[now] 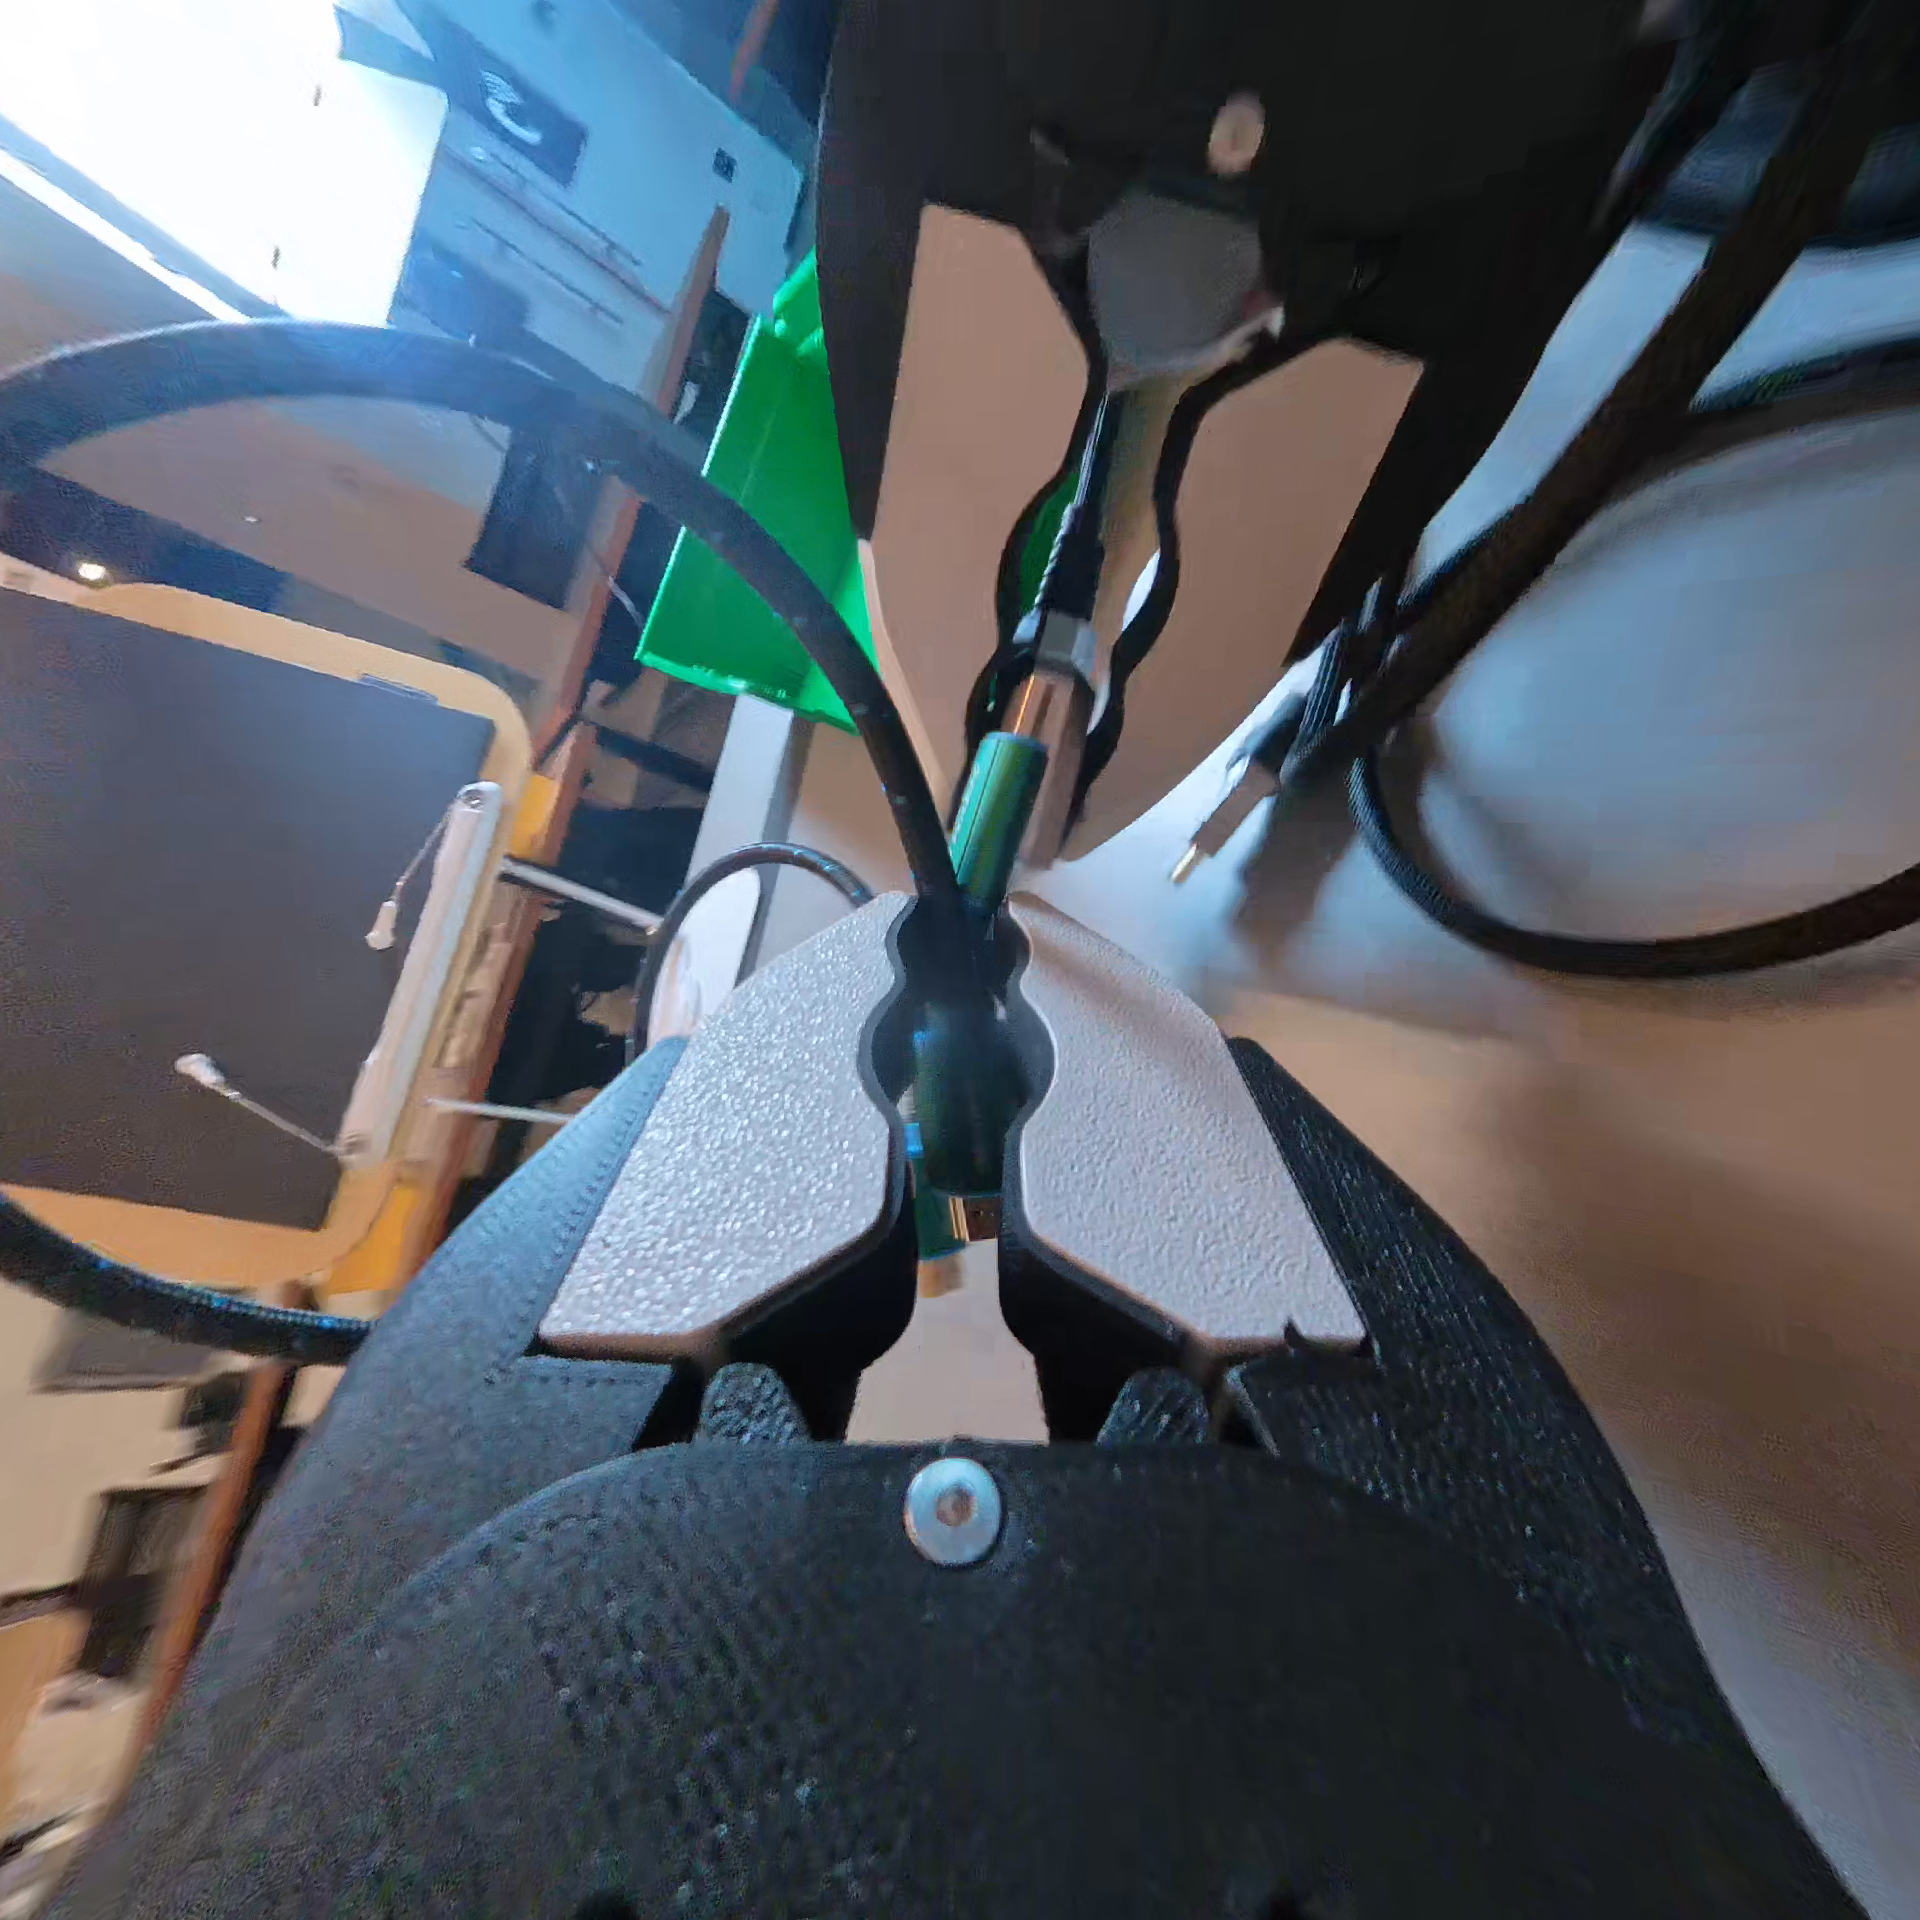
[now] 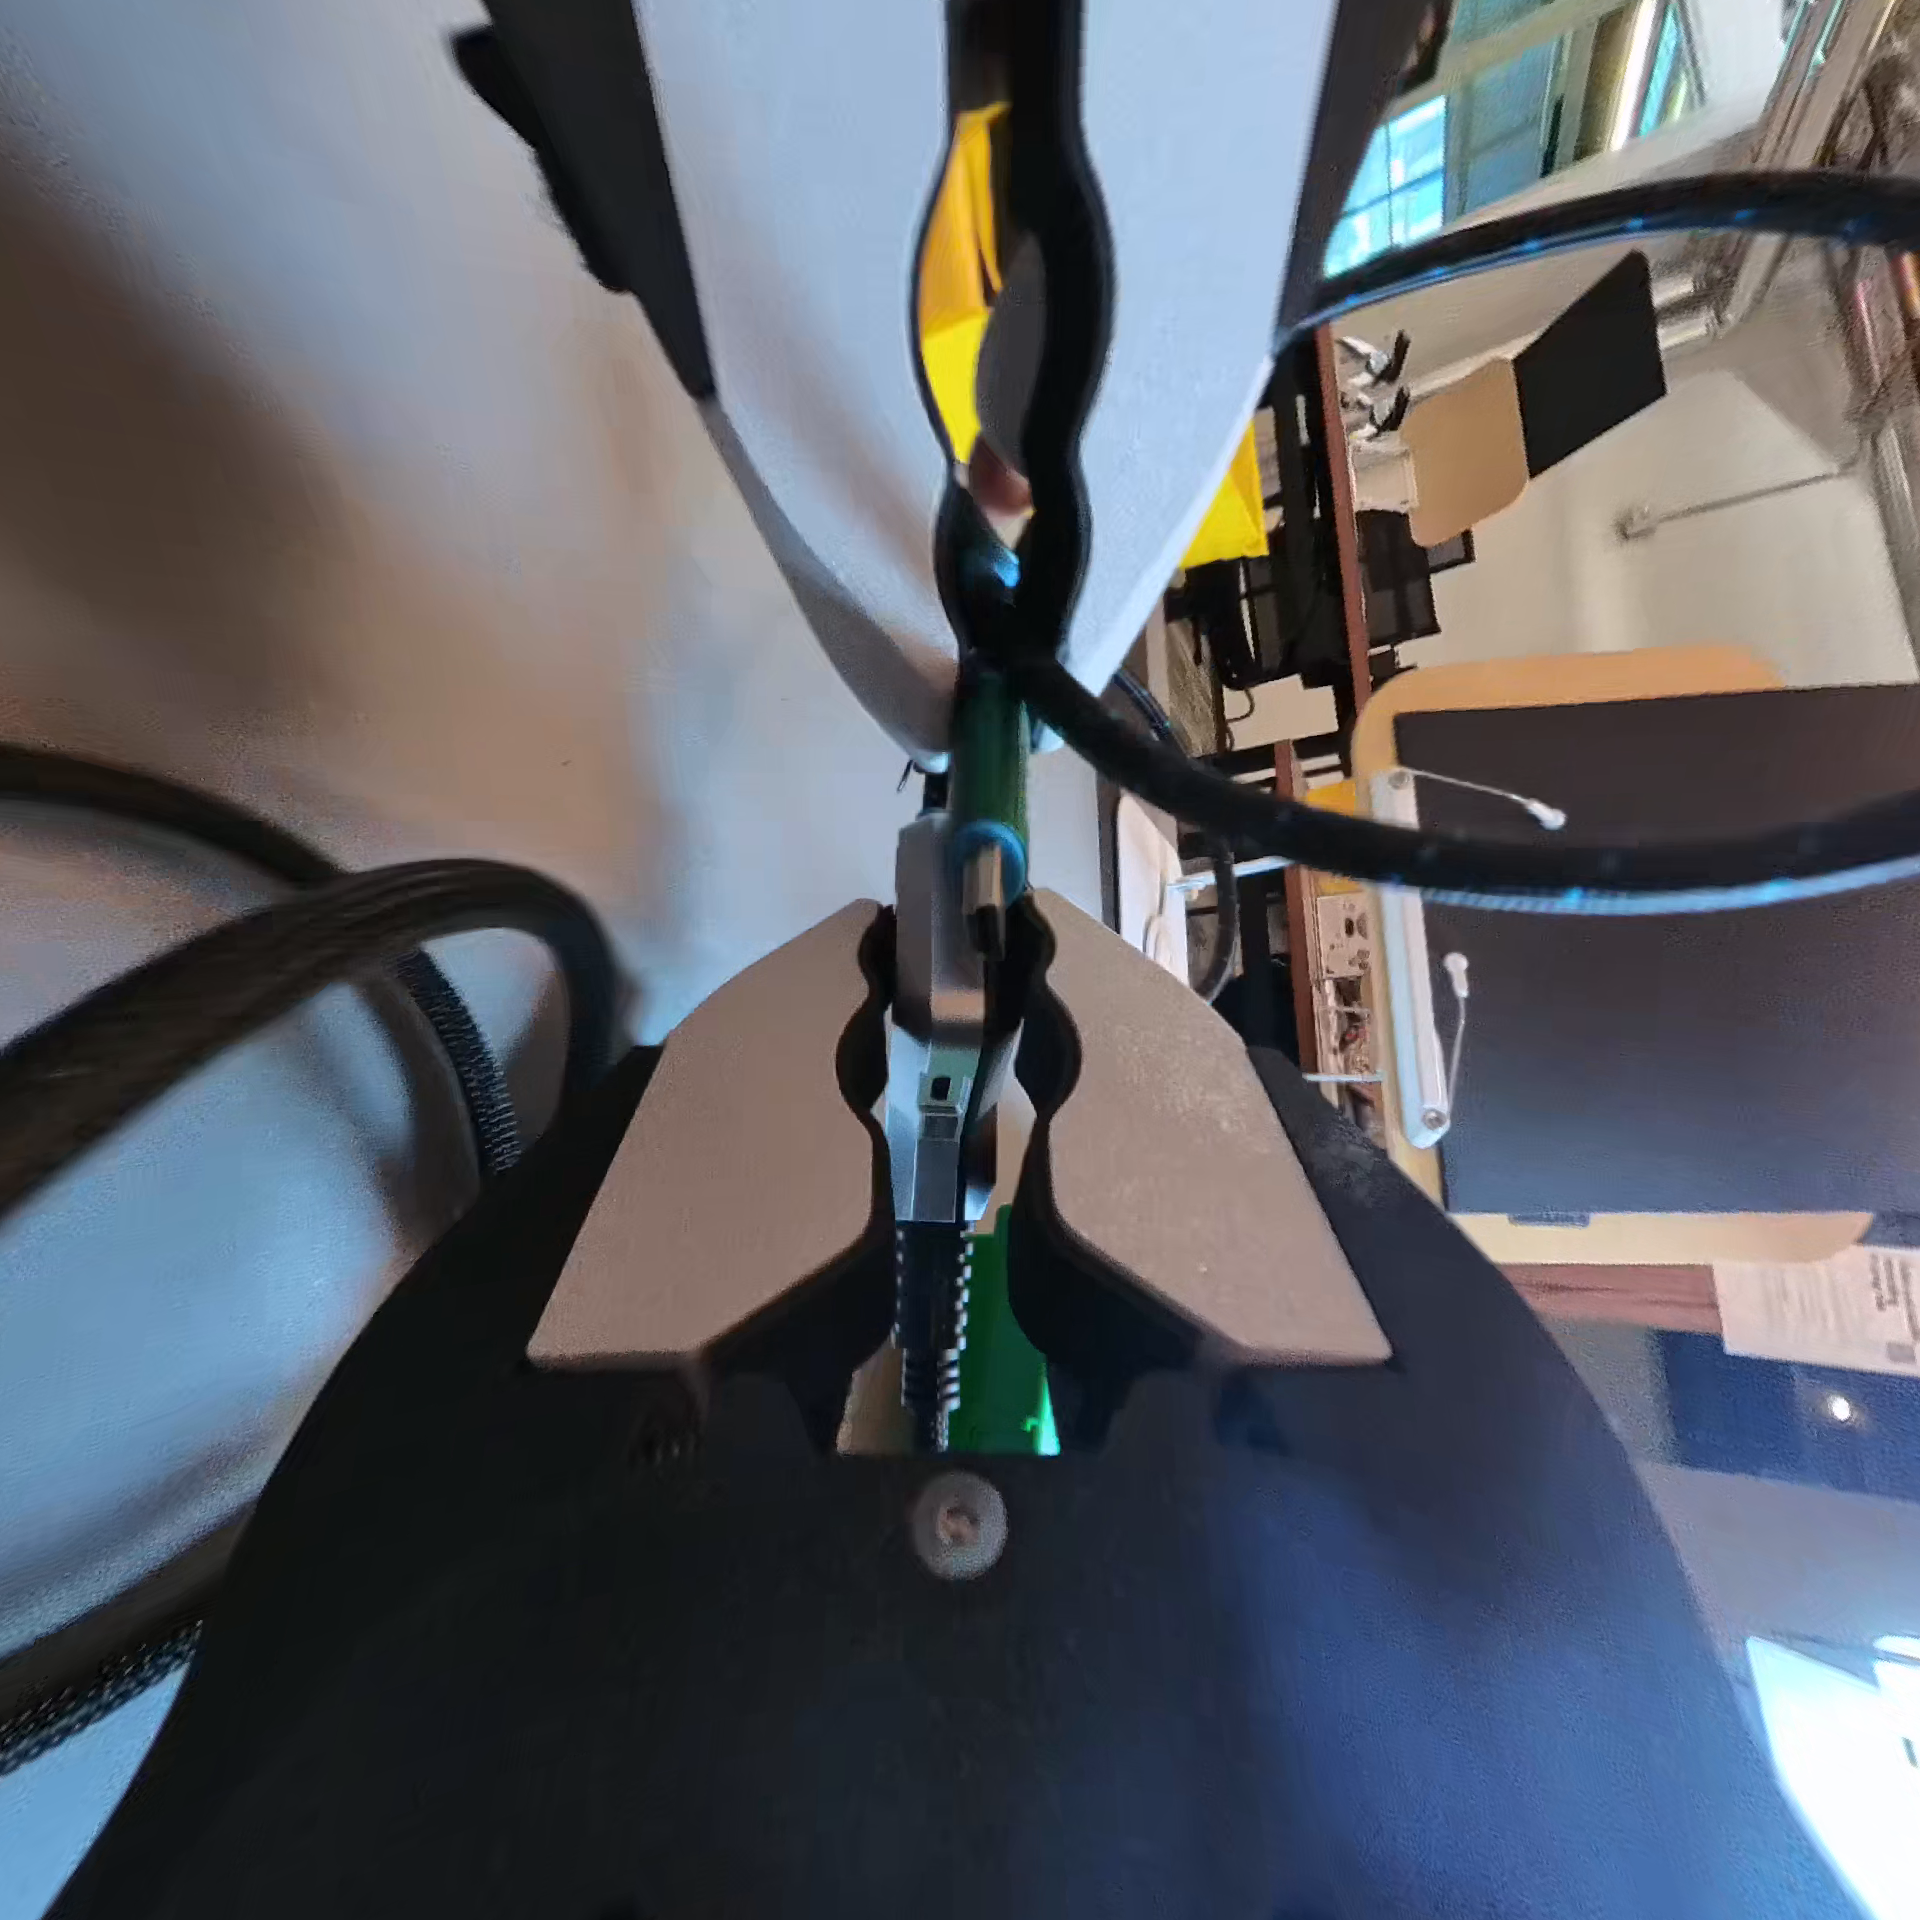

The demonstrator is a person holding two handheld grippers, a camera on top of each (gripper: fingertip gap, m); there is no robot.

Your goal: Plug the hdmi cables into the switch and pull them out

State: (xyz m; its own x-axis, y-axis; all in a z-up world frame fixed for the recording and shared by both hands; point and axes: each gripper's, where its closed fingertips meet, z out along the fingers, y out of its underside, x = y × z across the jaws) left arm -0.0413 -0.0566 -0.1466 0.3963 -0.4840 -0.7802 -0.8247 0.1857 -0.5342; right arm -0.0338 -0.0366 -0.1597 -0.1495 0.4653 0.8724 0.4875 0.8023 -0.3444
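My left gripper (image 1: 961, 909) is shut on a green metal switch (image 1: 992, 821), which runs through the jaws, with a gold plug end (image 1: 966, 1221) near the palm. A black cable (image 1: 623, 447) leaves the fingertips and loops left. My right gripper (image 1: 1049, 769) faces it from above, shut on a silver HDMI plug (image 1: 1044, 696). In the right wrist view my right gripper (image 2: 956, 914) clamps that silver plug (image 2: 935, 1049) and its braided cable (image 2: 930, 1320). The plug meets the green switch (image 2: 992, 758), which the left gripper (image 2: 987, 665) holds. How deep it sits is hidden.
A thick braided black cable (image 1: 1558, 935) and a loose plug (image 1: 1236, 800) lie on the white table (image 1: 1662, 644) to the right. The same cable loops in the right wrist view (image 2: 260, 956). A green panel (image 1: 758, 540) and a dark board (image 1: 208, 883) stand beyond. My two grippers' fingertips are within a few centimetres of each other.
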